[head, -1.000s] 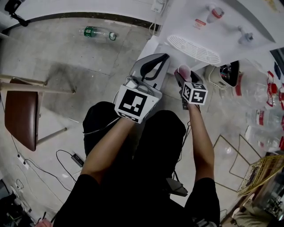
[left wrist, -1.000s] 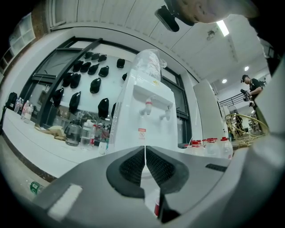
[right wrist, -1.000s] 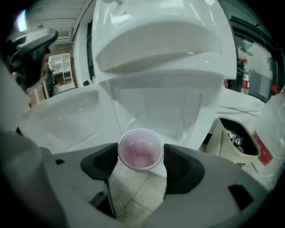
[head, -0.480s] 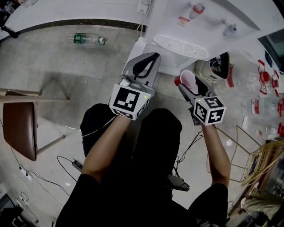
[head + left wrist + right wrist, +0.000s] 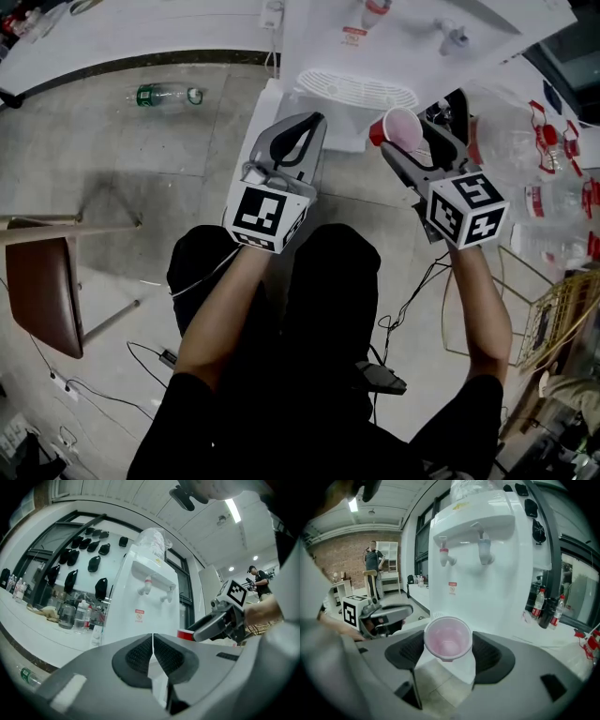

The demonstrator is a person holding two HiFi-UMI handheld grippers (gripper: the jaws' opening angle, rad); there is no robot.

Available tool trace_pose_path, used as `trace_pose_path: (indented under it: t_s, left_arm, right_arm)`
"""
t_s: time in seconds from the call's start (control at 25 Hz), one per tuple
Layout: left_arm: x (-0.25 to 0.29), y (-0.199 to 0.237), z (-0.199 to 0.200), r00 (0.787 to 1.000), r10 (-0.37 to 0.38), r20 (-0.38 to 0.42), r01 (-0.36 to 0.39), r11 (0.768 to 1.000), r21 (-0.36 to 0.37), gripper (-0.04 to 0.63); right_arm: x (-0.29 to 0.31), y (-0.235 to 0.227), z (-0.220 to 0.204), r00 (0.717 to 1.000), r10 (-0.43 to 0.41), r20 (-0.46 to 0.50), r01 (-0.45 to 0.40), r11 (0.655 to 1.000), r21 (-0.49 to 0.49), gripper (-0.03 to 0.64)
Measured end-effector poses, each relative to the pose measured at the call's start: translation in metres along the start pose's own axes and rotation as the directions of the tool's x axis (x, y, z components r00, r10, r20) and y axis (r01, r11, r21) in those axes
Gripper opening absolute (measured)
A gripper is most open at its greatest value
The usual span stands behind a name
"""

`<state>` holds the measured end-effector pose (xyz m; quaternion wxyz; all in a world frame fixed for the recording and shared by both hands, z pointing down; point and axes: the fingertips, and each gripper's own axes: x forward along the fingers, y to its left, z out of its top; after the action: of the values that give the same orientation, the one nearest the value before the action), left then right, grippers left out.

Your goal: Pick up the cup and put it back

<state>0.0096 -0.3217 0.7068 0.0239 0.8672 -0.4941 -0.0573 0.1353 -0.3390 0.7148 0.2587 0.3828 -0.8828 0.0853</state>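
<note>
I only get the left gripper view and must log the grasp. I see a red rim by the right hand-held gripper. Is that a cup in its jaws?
Observer: Yes. The right gripper view shows the right hand-held gripper shut on a cup, a jaw on each side.
Operator: Anything inside it?
Observer: It looks empty; its pink inside faces that camera.
Operator: Is it set on the water dispenser?
Observer: No. In the head view it is held in the air, short of the white drip tray.
</note>
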Motion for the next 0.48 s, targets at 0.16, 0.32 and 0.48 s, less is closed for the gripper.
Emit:
trace_pose_path:
  t_s: [0.16, 0.32, 0.48]
  left_arm:
    - [0.000, -0.002, 0.001, 1.000, -0.001, 0.000, 0.001, 1.000, -0.001, 0.012]
    - [-0.001, -0.003, 0.002, 1.000, -0.004, 0.002, 0.004, 1.000, 0.000, 0.012]
    - [-0.001, -0.002, 0.003, 1.000, -0.004, 0.007, 0.004, 1.000, -0.005, 0.012]
  right_arm:
    - [0.003, -0.025, 0.018, 0.999, -0.045, 0.010, 0.045, 0.999, -0.006, 0.310]
    - [0.010, -0.046, 0.023, 0.997, -0.082, 0.002, 0.082, 0.997, 0.000, 0.310]
    - [0.021, -0.060, 0.022, 0.994, -0.110, -0.014, 0.110, 0.994, 0.005, 0.310]
